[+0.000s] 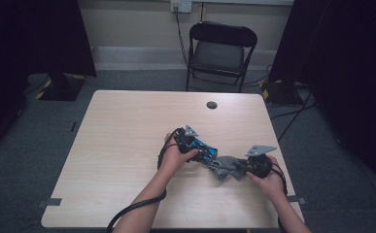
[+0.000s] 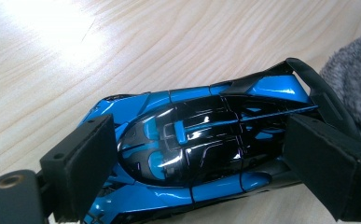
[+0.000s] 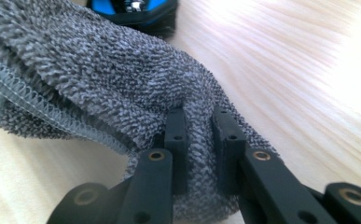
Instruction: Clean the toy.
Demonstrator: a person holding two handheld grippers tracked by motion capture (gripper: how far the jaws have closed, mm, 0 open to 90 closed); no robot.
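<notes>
Your left hand-held gripper (image 1: 206, 154) has its two black padded jaws set against the flanks of the glossy blue-and-black toy racing car (image 2: 192, 149), one pad on each side of the body, so it is pinching the car. In the left gripper view the car lies along the pale wood-grain surface (image 2: 178, 42), cockpit canopy up, its black rear wing pointing away from the gripper toward the grey fluffy microfibre cloth (image 2: 355, 74). The cloth's edge shows just beside that wing; whether the two touch you cannot tell from there.

Your right hand-held gripper (image 3: 197, 135) is pressed together on a fold of the same cloth (image 3: 99, 70), the grey pile bunched up between the two narrow black jaws. The cloth's stitched hem runs on the side of the fold away from the car, and the rest of the cloth drapes down onto the surface (image 3: 308, 60). Beyond the cloth, a blue-and-black end of the car (image 3: 134, 11) peeks out, right behind the cloth's far edge.

From the high view, the car (image 1: 206, 148) sits near the middle of the surface (image 1: 127, 136), toward your side, with the cloth (image 1: 227, 167) right next to it and your right hand-held gripper (image 1: 238, 170) on the cloth's far side from the car. A black folding chair (image 1: 220, 51) stands well beyond the car, past the surface's far edge.
</notes>
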